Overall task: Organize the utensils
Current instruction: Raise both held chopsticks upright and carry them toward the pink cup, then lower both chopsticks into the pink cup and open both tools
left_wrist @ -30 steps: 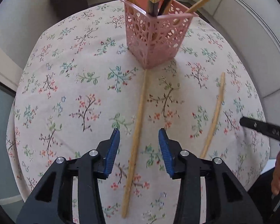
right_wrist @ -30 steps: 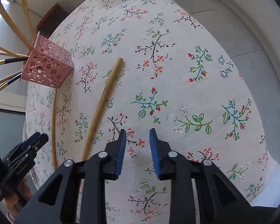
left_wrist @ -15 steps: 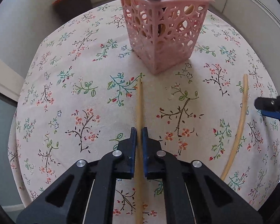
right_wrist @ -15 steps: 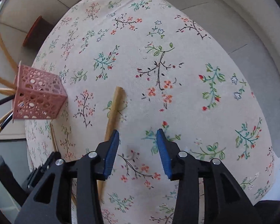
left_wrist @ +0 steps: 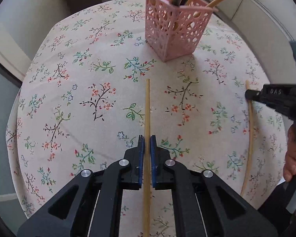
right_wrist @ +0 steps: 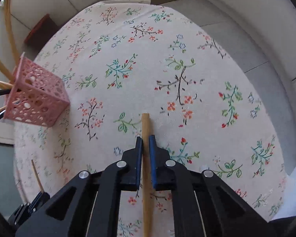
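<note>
On the round table with the flowered cloth (left_wrist: 73, 102), two wooden chopsticks are each caught in a tool. The left gripper (left_wrist: 147, 138) has its blue pads pressed together on a thin chopstick (left_wrist: 147, 106), whose far end points toward the pink basket (left_wrist: 175, 31) and stops short of it. The right gripper (right_wrist: 146, 138) has just clamped down too, and its pads pinch a thicker chopstick (right_wrist: 145, 124) close to that stick's blunt far end. From the left camera the same stick runs down the right side of the cloth, with the right gripper's black tip crossing it near its top, and a hand (left_wrist: 292, 154) shows at the frame's edge. The pink basket stands upright toward the table's far side, already holding several pale wooden sticks and a few black ones that lean out over its rim.
</note>
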